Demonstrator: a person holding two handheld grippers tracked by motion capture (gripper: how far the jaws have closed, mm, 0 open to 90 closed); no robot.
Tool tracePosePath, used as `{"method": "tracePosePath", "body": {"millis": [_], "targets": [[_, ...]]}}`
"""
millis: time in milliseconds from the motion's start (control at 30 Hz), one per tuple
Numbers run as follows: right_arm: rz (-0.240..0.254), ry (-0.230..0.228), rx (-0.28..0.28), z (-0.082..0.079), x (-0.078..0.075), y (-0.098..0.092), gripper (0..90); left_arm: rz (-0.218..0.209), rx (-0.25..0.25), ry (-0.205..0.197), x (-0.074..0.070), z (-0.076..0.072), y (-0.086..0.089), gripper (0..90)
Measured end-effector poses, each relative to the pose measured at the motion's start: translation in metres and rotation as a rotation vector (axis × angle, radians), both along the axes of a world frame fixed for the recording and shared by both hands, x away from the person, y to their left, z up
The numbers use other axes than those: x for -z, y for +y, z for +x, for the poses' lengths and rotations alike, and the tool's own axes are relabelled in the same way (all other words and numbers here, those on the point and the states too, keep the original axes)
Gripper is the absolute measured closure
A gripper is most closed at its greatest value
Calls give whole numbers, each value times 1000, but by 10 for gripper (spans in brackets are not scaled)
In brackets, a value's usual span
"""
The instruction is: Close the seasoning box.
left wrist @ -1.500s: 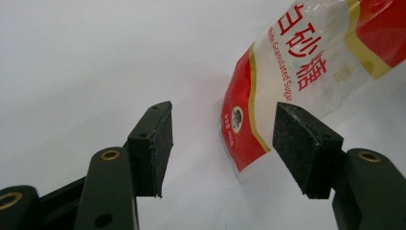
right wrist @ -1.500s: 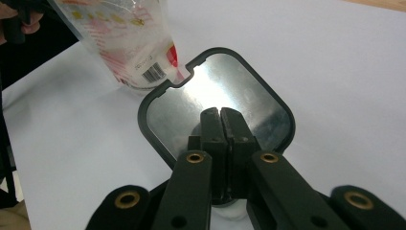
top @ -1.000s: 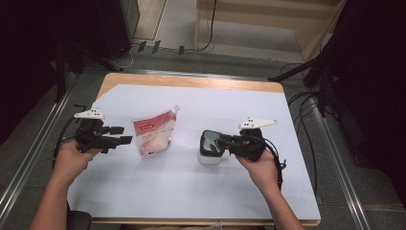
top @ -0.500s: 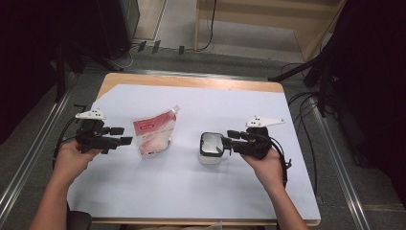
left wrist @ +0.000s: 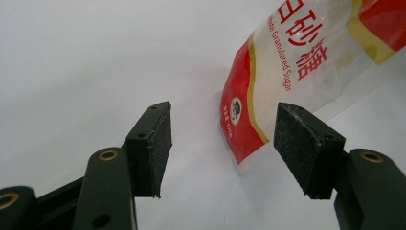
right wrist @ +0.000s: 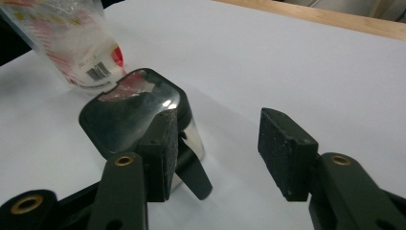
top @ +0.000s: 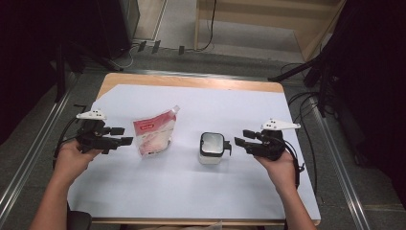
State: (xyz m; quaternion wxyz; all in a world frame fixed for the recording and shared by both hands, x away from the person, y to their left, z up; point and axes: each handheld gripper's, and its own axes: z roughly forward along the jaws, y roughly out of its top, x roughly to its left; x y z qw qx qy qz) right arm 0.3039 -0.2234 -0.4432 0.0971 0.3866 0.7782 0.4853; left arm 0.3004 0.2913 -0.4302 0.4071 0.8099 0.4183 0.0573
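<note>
Wooden table (top: pixel 191 81) with a large white sheet (top: pixel 191 191) covering nearly all of its top; bare wood shows along the far edge.

Red-and-white plastic pouch of granulated sugar (top: pixel 154 134) lies flat on the sheet, left of centre, spout corner pointing far-right. In the left gripper view its near red corner (left wrist: pixel 239 129) sits ahead of the jaws, closer to the right-hand pad, nothing touching it.

Small squat container with a glossy black rounded-square lid (top: pixel 211 147) stands upright on the sheet right of centre, well apart from the pouch. A black tab sticks out from its right side toward the right gripper. In the right gripper view the lid (right wrist: pixel 129 115) reflects the pouch, and the container sits ahead of the left-hand pad, not between the pads.

Left gripper (top: pixel 125 135), held in the person's left hand at the left edge of the sheet, points right at the pouch and stops just short of it. Jaws stand apart, gap empty.

Right gripper (top: pixel 241 138), in the right hand, points left at the container, tips just beside its tab, no contact that I can make out. Its jaws have just been opening; they stand apart now with only white sheet between them.
</note>
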Motion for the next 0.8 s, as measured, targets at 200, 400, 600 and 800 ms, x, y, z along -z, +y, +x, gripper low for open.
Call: {"method": "tracePosePath", "body": {"millis": [200,400,600,800], "targets": [[-11,-15,27,0,5,-14,444,-4,-7,2,-1,0,2,385],[-26,-13,63,2,15,-27,386,-2,3,8,0,1,1,377],[-38,-7,94,5,20,-34,361,5,10,14,1,1,1,368],[-57,-8,100,5,23,-31,350,1,1,14,3,1,0,360]]}}
